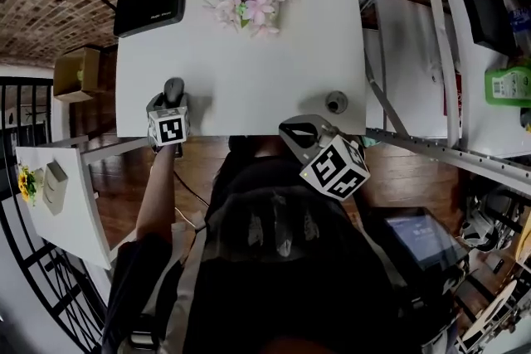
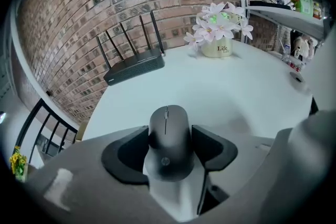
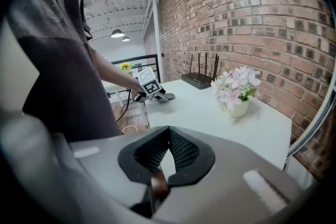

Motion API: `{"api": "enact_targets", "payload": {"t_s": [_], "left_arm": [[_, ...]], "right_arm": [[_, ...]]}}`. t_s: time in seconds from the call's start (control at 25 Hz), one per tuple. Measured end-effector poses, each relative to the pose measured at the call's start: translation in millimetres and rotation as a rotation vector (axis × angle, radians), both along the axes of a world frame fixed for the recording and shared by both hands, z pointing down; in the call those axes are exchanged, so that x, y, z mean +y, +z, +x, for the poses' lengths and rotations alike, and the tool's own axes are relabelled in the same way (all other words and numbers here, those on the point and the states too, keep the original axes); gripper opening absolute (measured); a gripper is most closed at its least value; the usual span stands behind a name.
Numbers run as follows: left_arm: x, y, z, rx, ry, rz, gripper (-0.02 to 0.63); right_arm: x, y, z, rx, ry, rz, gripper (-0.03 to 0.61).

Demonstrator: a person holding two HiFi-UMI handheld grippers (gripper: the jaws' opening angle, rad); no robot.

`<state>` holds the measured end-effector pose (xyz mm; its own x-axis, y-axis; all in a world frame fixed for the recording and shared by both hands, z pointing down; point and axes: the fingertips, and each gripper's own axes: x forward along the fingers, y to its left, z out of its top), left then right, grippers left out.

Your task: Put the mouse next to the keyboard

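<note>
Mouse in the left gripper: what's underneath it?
The white table, near its edge. The mouse, clamped by the left gripper, hides whether it actually touches the tabletop.

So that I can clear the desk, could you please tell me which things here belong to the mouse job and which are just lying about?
Part of the job: mouse, gripped in the left tongs; white table. No keyboard is in view.
Lying about: router; pot of flowers; small round object near the table's edge; right tongs, shut and empty.
</note>
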<state>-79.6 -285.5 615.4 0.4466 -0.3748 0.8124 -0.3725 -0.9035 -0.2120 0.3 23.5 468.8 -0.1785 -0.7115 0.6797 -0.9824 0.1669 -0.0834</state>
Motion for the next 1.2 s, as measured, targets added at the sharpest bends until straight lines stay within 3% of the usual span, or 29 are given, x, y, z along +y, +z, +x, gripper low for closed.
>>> {"api": "enact_targets", "payload": {"t_s": [0.36, 0.52, 0.96, 1.2], "left_arm": [[12, -1, 10, 0.008, 0.009, -0.004, 0.264], [26, 3, 21, 0.009, 0.057, -0.024, 0.264], [45, 4, 28, -0.088, 0.124, -0.025, 0.261], [51, 1, 34, -0.092, 0.099, -0.033, 0.259]], "right_arm": [[-7, 2, -3, -0.006, -0.064, -0.012, 0.006], [-4, 5, 0, -0.004, -0.074, -0.017, 0.006], [23, 7, 14, -0.012, -0.022, -0.022, 0.006], [38, 5, 23, -0.013, -0.002, -0.003, 0.006]]}}
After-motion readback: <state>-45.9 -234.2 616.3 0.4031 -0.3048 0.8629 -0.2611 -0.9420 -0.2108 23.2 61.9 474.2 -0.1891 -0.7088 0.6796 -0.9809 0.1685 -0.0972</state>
